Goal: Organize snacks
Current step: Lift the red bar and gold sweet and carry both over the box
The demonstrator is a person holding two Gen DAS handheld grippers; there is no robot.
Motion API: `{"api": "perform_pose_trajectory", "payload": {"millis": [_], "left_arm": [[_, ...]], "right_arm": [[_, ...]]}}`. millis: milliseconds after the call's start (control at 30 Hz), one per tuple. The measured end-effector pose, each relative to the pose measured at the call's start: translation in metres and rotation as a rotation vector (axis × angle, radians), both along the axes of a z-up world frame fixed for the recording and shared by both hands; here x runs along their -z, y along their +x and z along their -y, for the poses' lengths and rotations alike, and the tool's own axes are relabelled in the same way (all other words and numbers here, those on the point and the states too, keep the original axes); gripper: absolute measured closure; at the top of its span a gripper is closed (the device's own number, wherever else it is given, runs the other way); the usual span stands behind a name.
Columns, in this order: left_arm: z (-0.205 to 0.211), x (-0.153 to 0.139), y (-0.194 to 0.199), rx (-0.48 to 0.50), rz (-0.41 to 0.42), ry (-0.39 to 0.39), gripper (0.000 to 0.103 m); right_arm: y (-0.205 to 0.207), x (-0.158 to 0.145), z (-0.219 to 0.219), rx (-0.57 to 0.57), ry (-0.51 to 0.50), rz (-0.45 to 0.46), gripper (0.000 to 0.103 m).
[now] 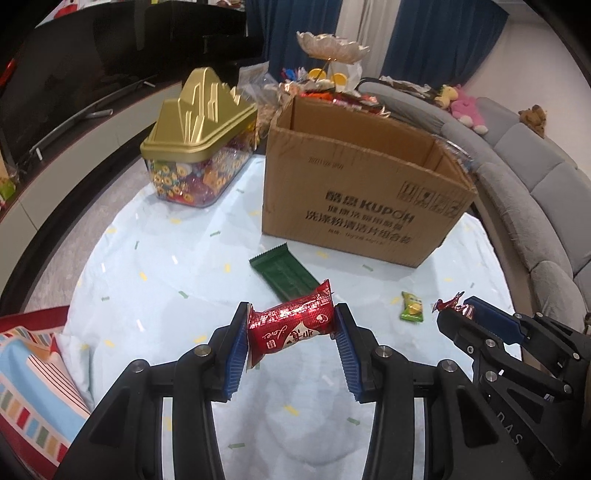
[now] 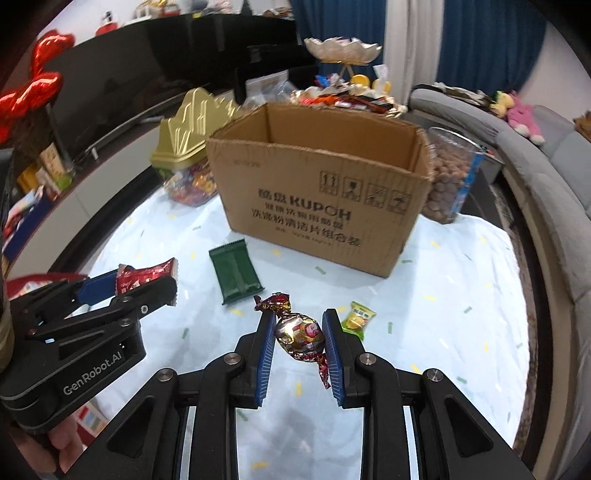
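A round table (image 1: 155, 295) draped in a pale blue cloth flecked with small green and yellow marks fills a living room; a grey curved sofa (image 1: 535, 192) with soft toys (image 1: 467, 109) wraps its far side, blue curtains (image 1: 436, 33) hang behind, and a dark glossy cabinet (image 1: 74, 74) runs along the other wall. The left gripper (image 1: 291, 325) is clamped on a red snack packet (image 1: 290, 325), lifted above the cloth; the right gripper (image 2: 299, 336) pinches a foil-wrapped candy (image 2: 301, 336), also held aloft. A green wrapper (image 1: 284, 277) and a small yellow-green sweet (image 1: 413, 306) lie on the cloth just before an open cardboard box (image 1: 354, 206); a gold-lidded candy jar (image 1: 199, 147) stands beside the box, a clear tub of brown nuts (image 2: 450, 177) at its other side; a tiered snack stand (image 2: 343, 51) rises behind.
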State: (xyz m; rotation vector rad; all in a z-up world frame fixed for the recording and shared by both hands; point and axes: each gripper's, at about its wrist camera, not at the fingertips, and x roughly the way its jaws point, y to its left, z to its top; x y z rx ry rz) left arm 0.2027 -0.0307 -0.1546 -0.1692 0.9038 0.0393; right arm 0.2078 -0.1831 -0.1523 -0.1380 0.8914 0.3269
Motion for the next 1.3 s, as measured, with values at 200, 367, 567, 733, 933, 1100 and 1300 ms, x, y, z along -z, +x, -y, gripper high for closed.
{"api": "perform_pose_trajectory", "payload": {"millis": [200,367,567,733,933,1100,1300], "left_arm": [[0.000,-0.018,-0.007,0.034,0.023,0.000,0.059],[0.001,-0.034,-0.013,0.066,0.041,0.001,0.059],[0.001,-0.049,-0.018,0.105,0.065,0.006,0.059],[-0.003,-0.062,-0.020,0.128,0.077,0.004,0.059],[-0.006,-0.077,-0.018,0.152,0.098,0.005,0.059],[-0.006,-0.089,-0.014,0.170,0.122,0.014,0.059],[-0.007,-0.099,-0.007,0.188,0.141,0.014,0.059]], "right_arm": [[-0.010,-0.015,0.001,0.054,0.008,0.012,0.076],[-0.020,-0.030,0.001,0.093,0.013,0.029,0.076],[-0.032,-0.046,0.001,0.139,0.018,0.053,0.076],[-0.039,-0.058,0.001,0.171,0.021,0.067,0.076],[-0.042,-0.073,0.000,0.200,0.017,0.096,0.076],[-0.042,-0.083,-0.002,0.215,0.007,0.125,0.076],[-0.039,-0.095,-0.003,0.235,0.012,0.146,0.076]]}}
